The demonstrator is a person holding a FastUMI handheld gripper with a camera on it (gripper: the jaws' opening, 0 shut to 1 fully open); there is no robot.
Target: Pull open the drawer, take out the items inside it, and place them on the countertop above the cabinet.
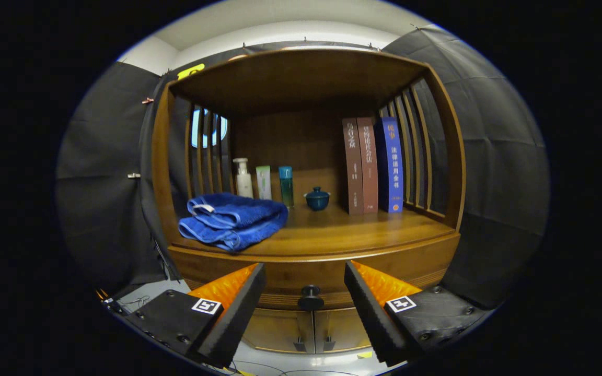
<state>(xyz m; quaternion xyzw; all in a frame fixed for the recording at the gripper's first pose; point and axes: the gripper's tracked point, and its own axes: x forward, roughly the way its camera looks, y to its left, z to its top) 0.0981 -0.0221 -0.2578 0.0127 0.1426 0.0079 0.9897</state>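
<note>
Task status, judged from the present view: at the outset. Drawer (311, 279) shut, front flush with the cabinet (437, 156), at lower centre of the frame; contents hidden, so item count inside cannot be told. Drawer knob (310, 297) directly ahead of the gripper (305, 284), in line with the gap between the jaws, not yet touched. Jaws released, spread wide, nothing between them. Remaining, as a judgement: close on the knob, pull the drawer out, lift out each item, set each on the table (343, 230) above the drawer. Count of things on the table: one folded blue towel (232, 219) at centre left; three toiletry containers behind it, namely one white pump bottle (243, 177), one pale green tube (263, 182), one teal bottle (286, 185); one small lidded teal cup (316, 199) at centre; three upright books (374, 164) at centre right, two brown and one blue. Whether the towel came from the drawer cannot be told. Free table surface at centre and right, ample for placing. Two lower cabinet doors (311, 329) below the drawer, shut.
</note>
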